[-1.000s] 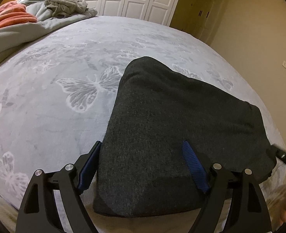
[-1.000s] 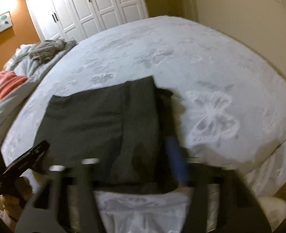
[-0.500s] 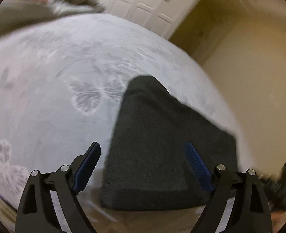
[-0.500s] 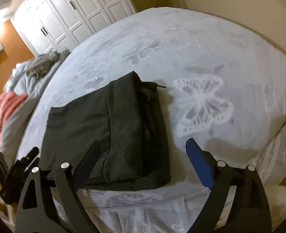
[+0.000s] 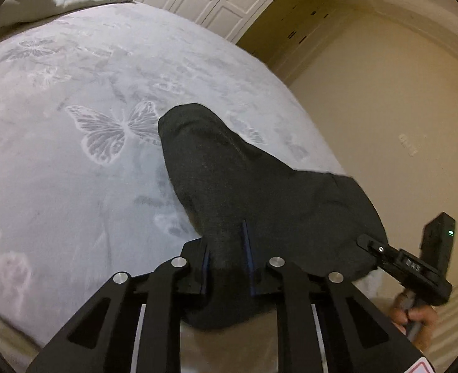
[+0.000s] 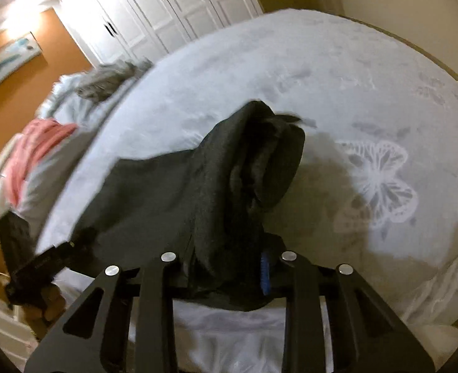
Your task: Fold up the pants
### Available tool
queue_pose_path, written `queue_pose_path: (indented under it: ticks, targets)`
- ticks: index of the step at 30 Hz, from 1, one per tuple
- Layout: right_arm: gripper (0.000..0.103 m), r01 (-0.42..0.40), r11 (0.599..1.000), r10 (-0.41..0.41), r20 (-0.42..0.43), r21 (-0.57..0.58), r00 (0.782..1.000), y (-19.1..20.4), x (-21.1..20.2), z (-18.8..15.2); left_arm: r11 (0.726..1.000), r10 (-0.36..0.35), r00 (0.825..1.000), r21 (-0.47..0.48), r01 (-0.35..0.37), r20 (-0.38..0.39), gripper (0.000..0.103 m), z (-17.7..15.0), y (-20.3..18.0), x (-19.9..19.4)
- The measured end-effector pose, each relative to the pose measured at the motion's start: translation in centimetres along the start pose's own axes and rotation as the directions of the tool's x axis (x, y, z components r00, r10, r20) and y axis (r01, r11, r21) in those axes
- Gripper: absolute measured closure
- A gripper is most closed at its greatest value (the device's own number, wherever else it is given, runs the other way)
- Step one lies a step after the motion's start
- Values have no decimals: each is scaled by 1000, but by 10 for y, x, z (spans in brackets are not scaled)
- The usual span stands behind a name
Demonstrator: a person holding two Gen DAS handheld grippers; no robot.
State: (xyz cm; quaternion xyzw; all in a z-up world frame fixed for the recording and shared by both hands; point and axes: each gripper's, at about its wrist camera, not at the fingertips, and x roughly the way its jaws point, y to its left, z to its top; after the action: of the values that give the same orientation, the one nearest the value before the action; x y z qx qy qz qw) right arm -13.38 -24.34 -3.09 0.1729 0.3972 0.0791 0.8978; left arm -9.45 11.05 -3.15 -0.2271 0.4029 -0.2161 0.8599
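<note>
We have the pants (image 5: 260, 192) pinched at the near edge of the bed (image 5: 73, 171), folded bundle partly raised off the sheet, far end resting on it.

Left gripper (image 5: 227, 258): fingers closed on the near-left edge of the pants, cloth bunched between the blue pads. Right gripper (image 6: 229, 267): fingers closed on the near-right edge, several layers stacked in the grip.

Doing this step well, our call:
- Raise both sides level so the layers don't slide apart.
- Keep the span between grippers taut, no sag in the middle.
- Carry the near edge over to the far edge, lay it down flat, then release.
- Risk: right side holds thick layers; the inner one could slip out.

Count: one pair of pants, two grippers, one bed, one heap of bedding (image 6: 58, 143) far left.
</note>
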Motion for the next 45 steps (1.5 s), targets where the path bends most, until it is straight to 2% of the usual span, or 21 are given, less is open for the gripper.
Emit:
queue_pose_path:
  ticks: [1,2,4,5,8,11,16,18,19,20,23,25,27,29,30,34,37,39,41,43,45]
  targets:
    - [74,-2,1000,2,-6,16,1000,-3,-3,-3,1000,24,1000,7,-24,-3,81,-4,0,-1]
    - [68,7,1000,-7,-18,25,1000,-6,-2,-6,998,66,998,18,-66,-5,49,-10,2,0]
    - [63,84,996,-82,-78,23,994,-14,12,-18,984,178,984,3,-178,-10,23,-23,10,8]
    - [56,137,990,-132,-107,41,985,-20,20,-25,983,180,983,-14,-181,-23,23,-26,12,12]
    - [38,111,987,-101,-88,112,991,-30,21,-35,990,137,990,-16,-138,-32,21,-23,9,18]
    - [29,106,987,-96,-84,124,992,-31,23,-34,991,122,992,-54,-124,-28,19,-18,13,26]
    - [25,83,991,-74,-84,103,994,-28,33,-32,993,99,995,-61,-100,-25,21,-11,10,39]
    - [32,77,993,-72,-57,86,996,-27,34,-36,997,27,999,-77,-29,-19,53,-12,12,37]
    - [54,60,995,-56,-53,82,997,-28,35,-35,997,-2,1000,-83,0,-24,76,-11,15,36]
    - [71,46,995,-41,-55,90,998,-29,35,-34,995,-24,1000,-96,23,-16,80,-10,17,31]
    - [75,-52,991,56,-32,124,998,-25,17,-21,992,-80,996,-92,83,40,88,-9,5,-4]
    - [74,-79,991,84,-41,111,996,-20,4,-19,997,-31,999,-66,32,21,86,-13,-2,-13]
    - [69,-57,993,69,-118,101,991,-24,8,-22,994,32,998,-105,-38,-59,75,-18,5,4]
    - [54,46,994,-27,-179,101,984,-32,23,-30,981,82,991,-167,-99,-102,54,-24,21,20]
    - [51,62,992,-40,-191,108,981,-35,28,-33,978,55,996,-194,-69,-77,52,-26,25,20]
    - [32,22,992,-2,-160,122,987,-30,28,-39,982,12,998,-186,-24,-67,24,-18,17,28]
    - [29,53,996,-43,-147,71,988,-22,33,-39,991,77,995,-102,-82,-58,27,-17,2,35]
    - [33,78,996,-73,-118,42,990,-16,37,-39,992,110,992,-60,-114,-67,59,-20,-7,38]
    - [60,74,997,-71,-98,35,993,-13,39,-34,991,128,989,-41,-131,-71,83,-17,-10,36]
    - [74,31,997,-24,-96,68,995,-16,34,-33,991,135,989,-11,-136,-62,85,-12,-19,30]
    - [75,32,998,-29,-76,46,997,-8,24,-28,988,151,988,22,-151,-42,86,-8,-34,22]
